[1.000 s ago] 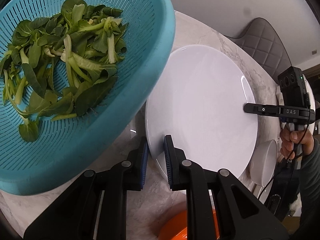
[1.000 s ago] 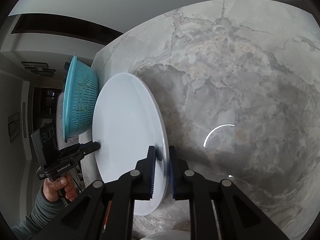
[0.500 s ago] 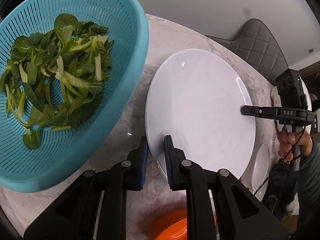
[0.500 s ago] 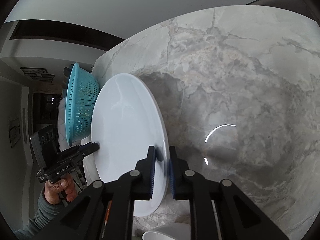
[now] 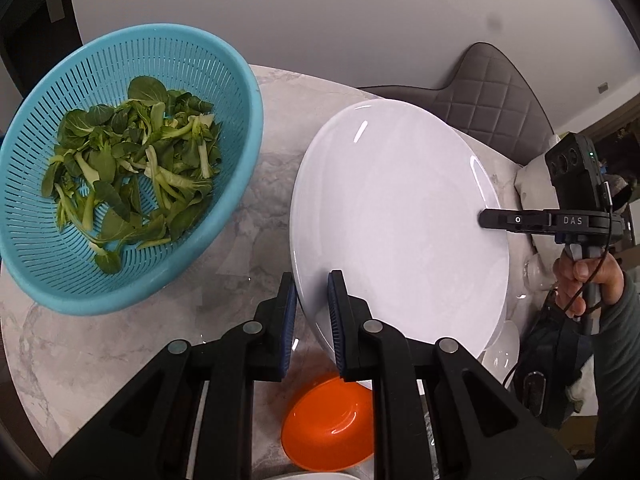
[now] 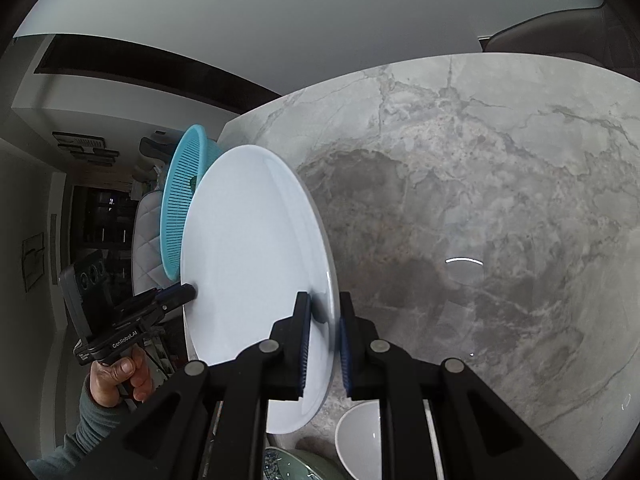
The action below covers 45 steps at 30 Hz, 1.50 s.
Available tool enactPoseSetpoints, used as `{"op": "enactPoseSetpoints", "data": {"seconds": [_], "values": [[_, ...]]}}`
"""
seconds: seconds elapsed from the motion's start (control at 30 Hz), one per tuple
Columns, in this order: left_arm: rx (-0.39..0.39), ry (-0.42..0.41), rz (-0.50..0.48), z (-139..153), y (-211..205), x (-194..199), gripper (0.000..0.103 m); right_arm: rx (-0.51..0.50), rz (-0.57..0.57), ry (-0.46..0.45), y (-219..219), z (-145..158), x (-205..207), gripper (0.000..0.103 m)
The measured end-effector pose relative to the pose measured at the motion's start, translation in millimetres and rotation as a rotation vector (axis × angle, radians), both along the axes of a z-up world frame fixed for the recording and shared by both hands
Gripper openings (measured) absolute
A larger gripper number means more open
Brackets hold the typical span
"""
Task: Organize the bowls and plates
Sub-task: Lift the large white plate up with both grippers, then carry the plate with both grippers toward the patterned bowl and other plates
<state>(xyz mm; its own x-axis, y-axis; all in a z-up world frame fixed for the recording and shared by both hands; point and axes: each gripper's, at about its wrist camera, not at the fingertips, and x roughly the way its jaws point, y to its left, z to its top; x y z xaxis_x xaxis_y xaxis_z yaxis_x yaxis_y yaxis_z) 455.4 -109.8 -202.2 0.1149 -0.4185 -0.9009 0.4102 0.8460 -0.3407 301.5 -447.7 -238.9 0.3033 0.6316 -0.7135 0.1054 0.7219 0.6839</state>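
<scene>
a large white plate (image 5: 396, 216) is held clear of the marble desk (image 6: 500, 184) by two claws at once, gripped at opposite edges and tilted up on its side. the left claw (image 5: 312, 308) is closed down on the near rim in the left wrist view, its blue pads (image 5: 289, 312) pressed on either face of the plate. the right claw (image 6: 323, 344) is clamped the same way on the rim nearest its own camera, and its black tip is seen across the plate from the left wrist view, with a hand (image 5: 586, 280) wrapped around the handle. the other hand (image 6: 116, 378) is seen from the right wrist view, below a grey-green sleeve.

a blue colander (image 5: 132, 160) filled with leafy greens (image 5: 132, 168) is set on the desk just beside the plate (well apart from both claws). an orange bowl (image 5: 328, 424) is seen on the desk below the left claw. a white bowl (image 6: 360, 440) is seen beneath the right claw, with a patterned green dish (image 6: 296, 468) at the frame's bottom edge beside it. a quilted grey chair back (image 5: 492, 92) is visible beyond the desk's far edge.
</scene>
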Motion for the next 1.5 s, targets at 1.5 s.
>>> {"op": "enactPoseSetpoints", "data": {"seconds": [1.5], "values": [[-0.036,0.062,0.027,38,84,-404,0.014,0.083,-0.045,0.039,99,-9,-354,0.015]]}}
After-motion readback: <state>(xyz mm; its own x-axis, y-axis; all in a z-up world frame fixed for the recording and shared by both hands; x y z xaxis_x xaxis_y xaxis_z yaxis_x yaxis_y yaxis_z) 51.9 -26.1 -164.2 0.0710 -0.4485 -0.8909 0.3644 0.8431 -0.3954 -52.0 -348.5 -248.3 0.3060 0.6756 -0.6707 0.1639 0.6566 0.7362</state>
